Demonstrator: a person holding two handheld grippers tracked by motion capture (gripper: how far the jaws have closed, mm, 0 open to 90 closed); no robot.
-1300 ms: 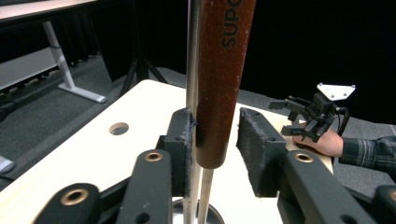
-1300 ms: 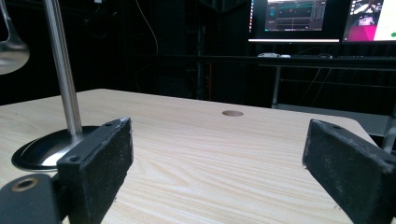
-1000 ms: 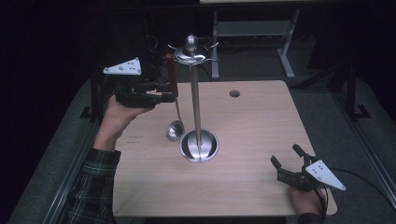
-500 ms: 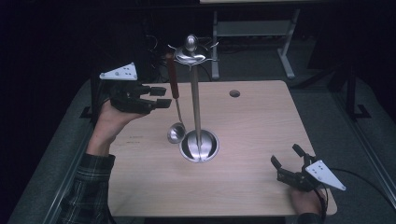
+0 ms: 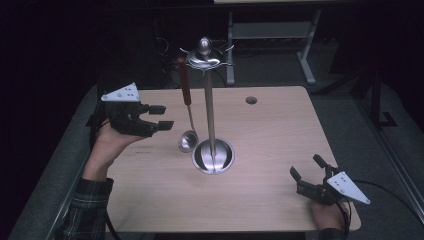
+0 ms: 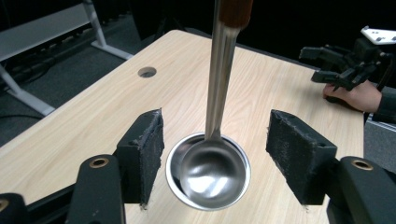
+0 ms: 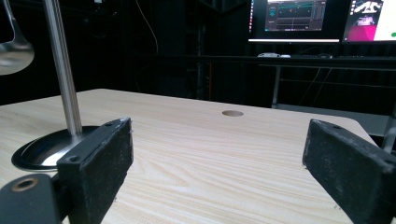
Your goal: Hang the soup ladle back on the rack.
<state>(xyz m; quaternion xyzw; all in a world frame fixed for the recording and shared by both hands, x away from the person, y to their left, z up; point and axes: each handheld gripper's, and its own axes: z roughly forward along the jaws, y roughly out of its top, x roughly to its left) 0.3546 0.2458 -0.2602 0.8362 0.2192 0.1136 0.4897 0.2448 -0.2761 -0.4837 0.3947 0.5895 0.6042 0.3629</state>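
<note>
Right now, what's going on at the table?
A ladle hangs from the top of a metal stand, its bowl just above the wooden table. The left claw sits beside it, jaws apart and just been opening, with nothing pressed between its pads. The right claw rests open near the table's front corner, apart from everything.

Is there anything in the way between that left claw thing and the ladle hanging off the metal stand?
Nothing visible. The left gripper has just been opening its jaws, and they stand apart from the ladle, with only open air before it. The stand's pole is on the ladle's far side.
</note>
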